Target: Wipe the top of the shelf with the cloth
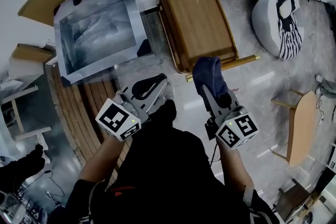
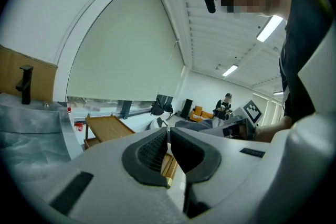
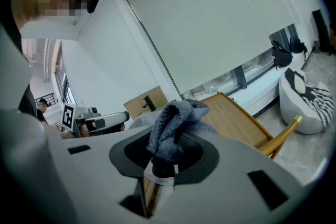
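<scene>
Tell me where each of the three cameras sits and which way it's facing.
Head view: on the person's head, looking steeply down at the shelf and floor; both forearms, left tool, and right tool holding the cloth show.
Left gripper view: on the left tool, looking along its shut, empty jaws toward the shelf; the person's torso shows right.
Right gripper view: on the right tool, looking past the clamped cloth at the shelf.
Shared: all three show the shelf.

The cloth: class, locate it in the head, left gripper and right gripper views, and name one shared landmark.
Head view: cloth at centre, held by the right gripper, at the wooden shelf's near end.
Left gripper view: likely the grey shape right of centre.
Right gripper view: centre, pinched between the fingers.
Shared landmark: the wooden shelf.
</scene>
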A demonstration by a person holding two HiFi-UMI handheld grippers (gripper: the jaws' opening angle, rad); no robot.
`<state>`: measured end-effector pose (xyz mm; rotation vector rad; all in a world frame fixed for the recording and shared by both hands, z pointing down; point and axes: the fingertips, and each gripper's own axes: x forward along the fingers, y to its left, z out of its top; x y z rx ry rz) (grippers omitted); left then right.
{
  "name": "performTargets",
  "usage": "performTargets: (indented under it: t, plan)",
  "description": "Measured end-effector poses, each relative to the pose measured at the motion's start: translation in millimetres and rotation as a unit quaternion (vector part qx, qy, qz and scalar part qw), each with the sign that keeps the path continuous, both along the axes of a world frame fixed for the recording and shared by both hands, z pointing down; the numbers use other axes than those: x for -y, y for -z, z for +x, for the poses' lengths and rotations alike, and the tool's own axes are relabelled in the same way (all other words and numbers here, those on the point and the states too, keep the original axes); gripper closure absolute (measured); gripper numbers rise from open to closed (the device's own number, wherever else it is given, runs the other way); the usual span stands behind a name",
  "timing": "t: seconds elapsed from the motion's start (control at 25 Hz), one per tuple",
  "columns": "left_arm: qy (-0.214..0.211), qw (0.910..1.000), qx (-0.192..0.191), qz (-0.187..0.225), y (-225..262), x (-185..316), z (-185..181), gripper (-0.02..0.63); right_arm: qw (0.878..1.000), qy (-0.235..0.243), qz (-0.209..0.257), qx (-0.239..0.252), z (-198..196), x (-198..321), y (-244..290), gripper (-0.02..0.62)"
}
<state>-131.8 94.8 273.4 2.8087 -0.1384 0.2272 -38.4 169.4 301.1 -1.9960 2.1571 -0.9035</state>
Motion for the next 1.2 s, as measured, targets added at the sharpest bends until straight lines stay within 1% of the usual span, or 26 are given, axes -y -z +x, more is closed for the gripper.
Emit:
performTargets:
  t: [0.24, 0.44, 0.92, 1.2]
  plan:
    - [0.004, 1.0, 0.004, -0.003, -7, 54, 16, 0.574, 1.0, 0.0, -0.006, -0.007, 24, 52, -2, 0.509]
    - [0.008, 0.9999, 0.006, -0.008, -14, 84, 23, 0.573, 1.0, 0.002, -0.012, -0.01, 35, 83, -7, 0.509]
    - [0.016, 0.9998, 0.003, -0.009, -14, 121, 37, 0.574, 0.999, 0.022, -0.019, -0.019, 43, 125, -11, 0.509]
    - [0.036, 0.9991, 0.007, -0.019, -19, 135, 52, 0.574, 0.999, 0.041, -0.021, -0.025, 64, 151, -14, 0.509]
